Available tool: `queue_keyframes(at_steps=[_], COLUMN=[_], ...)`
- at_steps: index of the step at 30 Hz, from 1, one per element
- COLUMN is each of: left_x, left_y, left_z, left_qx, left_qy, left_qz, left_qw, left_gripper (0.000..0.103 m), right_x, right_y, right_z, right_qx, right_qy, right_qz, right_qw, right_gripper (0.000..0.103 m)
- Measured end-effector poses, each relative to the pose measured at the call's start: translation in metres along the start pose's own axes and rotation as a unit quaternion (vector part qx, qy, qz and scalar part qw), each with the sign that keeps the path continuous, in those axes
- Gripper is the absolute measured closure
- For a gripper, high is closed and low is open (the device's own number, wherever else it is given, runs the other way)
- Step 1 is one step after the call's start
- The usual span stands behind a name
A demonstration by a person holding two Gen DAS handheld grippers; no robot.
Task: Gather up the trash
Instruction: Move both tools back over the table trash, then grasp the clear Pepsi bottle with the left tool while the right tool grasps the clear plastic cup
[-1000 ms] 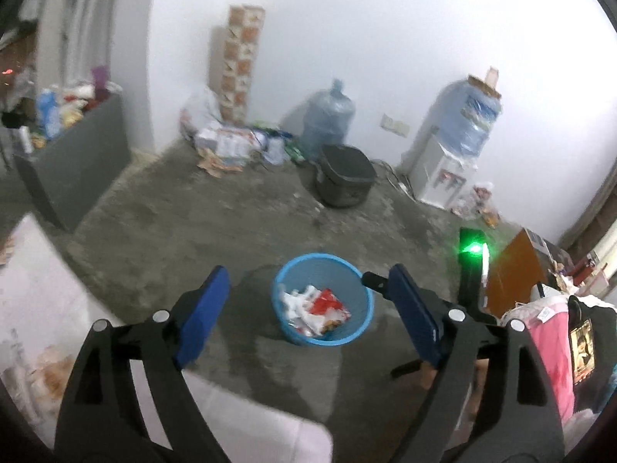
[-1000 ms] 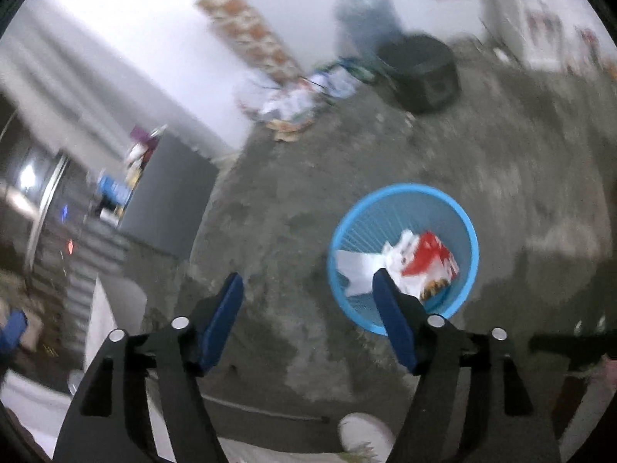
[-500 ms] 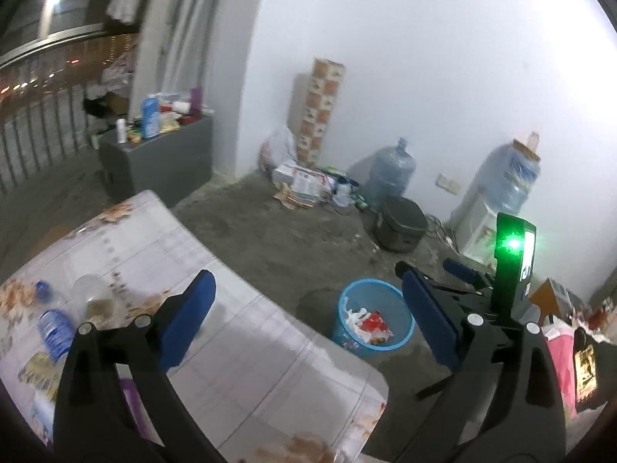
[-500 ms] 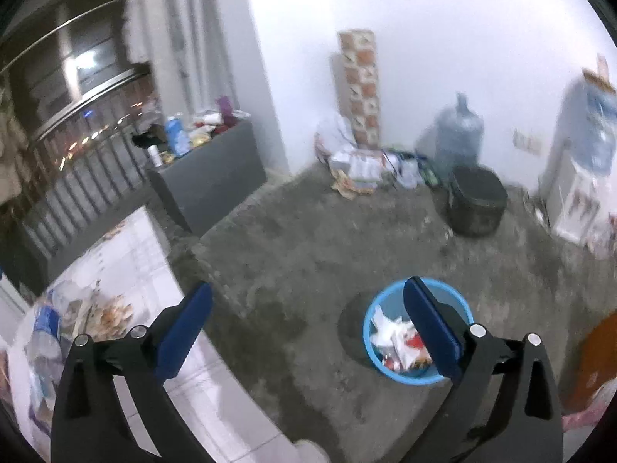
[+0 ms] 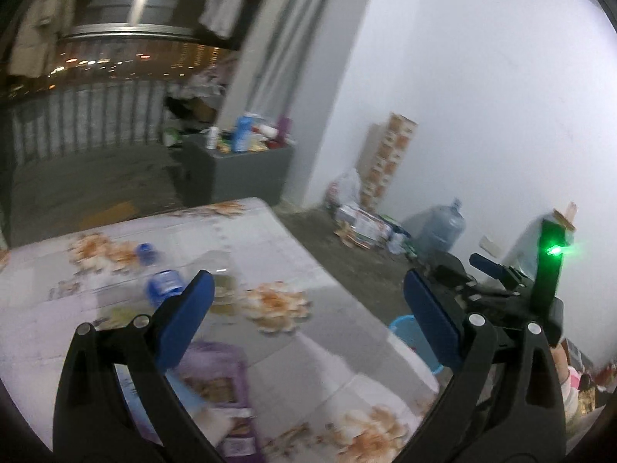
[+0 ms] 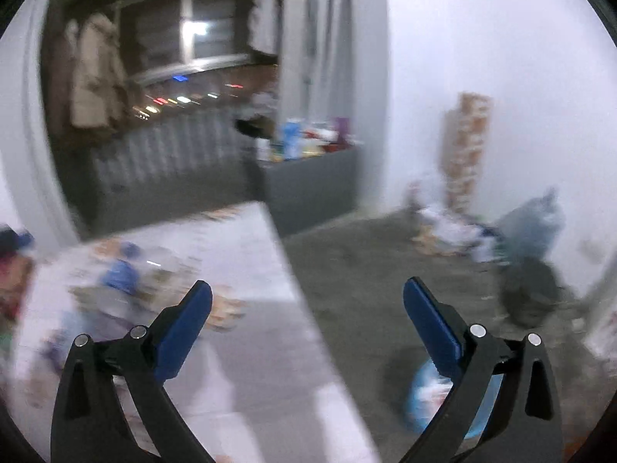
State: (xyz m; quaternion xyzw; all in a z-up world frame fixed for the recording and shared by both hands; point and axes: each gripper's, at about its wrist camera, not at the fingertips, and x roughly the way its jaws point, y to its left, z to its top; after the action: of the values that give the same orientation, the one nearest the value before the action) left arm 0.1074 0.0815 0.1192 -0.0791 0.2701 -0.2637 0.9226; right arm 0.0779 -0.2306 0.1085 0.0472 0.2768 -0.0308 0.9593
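Both empty: left gripper (image 5: 304,308) and right gripper (image 6: 306,308) gape wide over the table (image 5: 270,239), ready for the bottle (image 5: 164,287) (trash, presumably); the blue bin (image 5: 405,328) waits on the floor just beside its edge.

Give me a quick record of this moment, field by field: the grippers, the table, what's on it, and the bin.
left gripper: open, nothing between the fingers
right gripper: open, nothing between the fingers
table: floral cloth, in front of both grippers
on table: plastic bottle with blue label, purple packet
blue bin: on the floor past the table's right edge, mostly hidden
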Motion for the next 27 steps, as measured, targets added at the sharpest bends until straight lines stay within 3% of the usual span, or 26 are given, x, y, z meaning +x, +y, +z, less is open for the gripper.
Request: queue_keyframes(at_steps=[4,8,14,20,27], left_x=[-0.025,-0.041,-0.044,-0.014,0.058], left_y=[0.041,0.073,0.100,0.122,0.147], left_z=[-0.003,-0.007,-0.019,-0.013,0.001], left_qx=[-0.028,-0.040,-0.064,-0.099,-0.135], left_qy=[-0.016,-0.022,-0.011,0.021,0.112], left_qz=[0.034,0.061,0.064,0.040,0.014], left_qw=[0.9989,0.9971,0.9959,0.9941,0.9843], left_gripper=[0.009,0.009,0.009,0.009,0.009], right_x=[0.006,0.025,0.045,0.081,0.135], right_y=[0.019,0.037,0.048,0.063,0.092], right_z=[0.006,0.009,0.003,0.009,0.021], right_qx=[0.024,0.055,0.077,0.087,0.080], right_qy=[-0.008,0.023,0.070,0.109,0.145], right_qz=[0.047,0.111,0.160,0.190,0.226], right_qw=[0.999,0.992,0.982,0.972,0.960], right_gripper=[0.006,0.006,0.006,0.007,0.010])
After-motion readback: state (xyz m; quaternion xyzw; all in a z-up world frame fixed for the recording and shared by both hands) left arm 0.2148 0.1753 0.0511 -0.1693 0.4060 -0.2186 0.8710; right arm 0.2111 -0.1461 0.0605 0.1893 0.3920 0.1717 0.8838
